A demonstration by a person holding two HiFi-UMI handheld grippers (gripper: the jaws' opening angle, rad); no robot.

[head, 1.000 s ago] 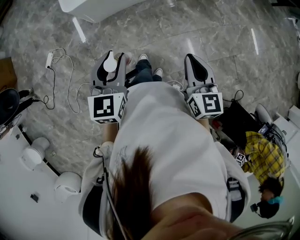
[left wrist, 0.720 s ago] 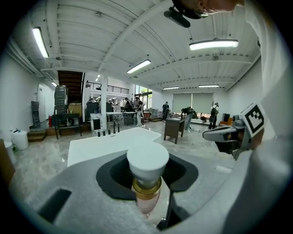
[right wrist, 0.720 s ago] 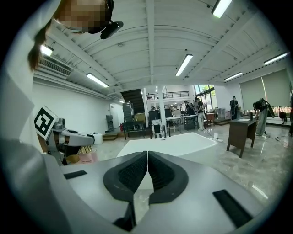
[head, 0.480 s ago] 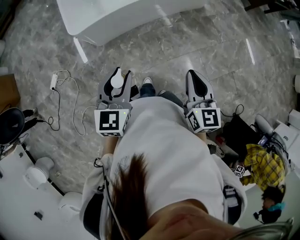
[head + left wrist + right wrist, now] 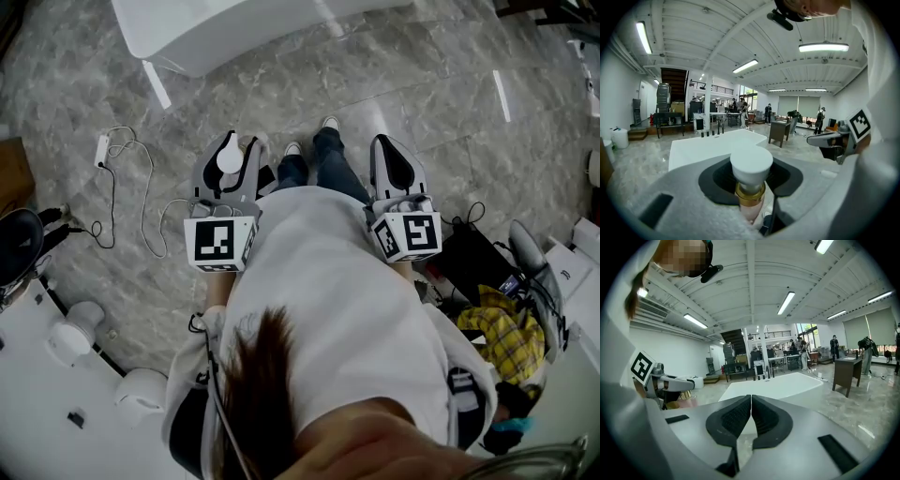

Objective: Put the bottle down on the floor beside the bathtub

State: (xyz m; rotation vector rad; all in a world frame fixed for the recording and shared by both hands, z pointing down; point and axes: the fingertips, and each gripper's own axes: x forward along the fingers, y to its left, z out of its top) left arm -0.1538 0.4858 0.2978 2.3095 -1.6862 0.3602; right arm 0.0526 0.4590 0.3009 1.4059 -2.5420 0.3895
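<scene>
A bottle (image 5: 228, 157) with a white cap (image 5: 751, 164), a gold collar (image 5: 750, 193) and a pale pink body stands upright between the jaws of my left gripper (image 5: 232, 148), which is shut on it. The right gripper (image 5: 389, 146) is level with it on the other side of the person's body, jaws shut (image 5: 751, 401) and holding nothing. The white bathtub (image 5: 234, 33) lies ahead on the grey marble floor (image 5: 403, 75), beyond both grippers. It also fills the middle of both gripper views as a white bathtub (image 5: 703, 147) (image 5: 773, 385).
A white cable with an adapter (image 5: 117, 164) trails over the floor at the left. White rounded fixtures (image 5: 70, 333) sit at the lower left. A black bag (image 5: 473, 253) and a yellow checked cloth (image 5: 506, 333) lie at the right. A dark desk (image 5: 780, 131) and people stand far behind the tub.
Both grippers have moved forward with the person's steps, and more of the bathtub has come into view at the top. The bottle stays in the left gripper.
</scene>
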